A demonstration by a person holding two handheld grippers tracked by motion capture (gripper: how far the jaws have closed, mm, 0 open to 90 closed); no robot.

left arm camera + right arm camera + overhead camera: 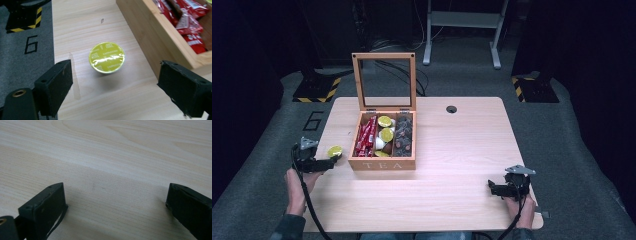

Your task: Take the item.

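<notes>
On the table (462, 150): a light wooden top carries a wooden tea box, one loose capsule and both grippers.
Tea box (382, 163): stands left of the table's centre, "TEA" lettered on its front wall; its glass-paned lid (384, 81) is swung up, upright at the back.
Left compartment: packed with red sachets (366, 136), which the left gripper view shows heaped against the box wall.
Middle compartment: several yellow-lidded capsules (386, 134) lie with a white piece and a brown one.
Right compartment: filled with dark wrapped pieces (403, 134); their kind cannot be told.
Loose capsule (107, 57): yellow foil lid up, resting on the bare table just beside the box's left wall, not touching it.
Left gripper (125, 87): jaws spread wide, the capsule lying ahead of the gap between them, touched by neither.
Left hand (298, 187): holds that gripper at the table's left edge.
Right gripper (116, 205): jaws wide apart over bare wood near the front right corner, holding nothing.
Floor: grey mat with a "6" marked left of the table.
</notes>
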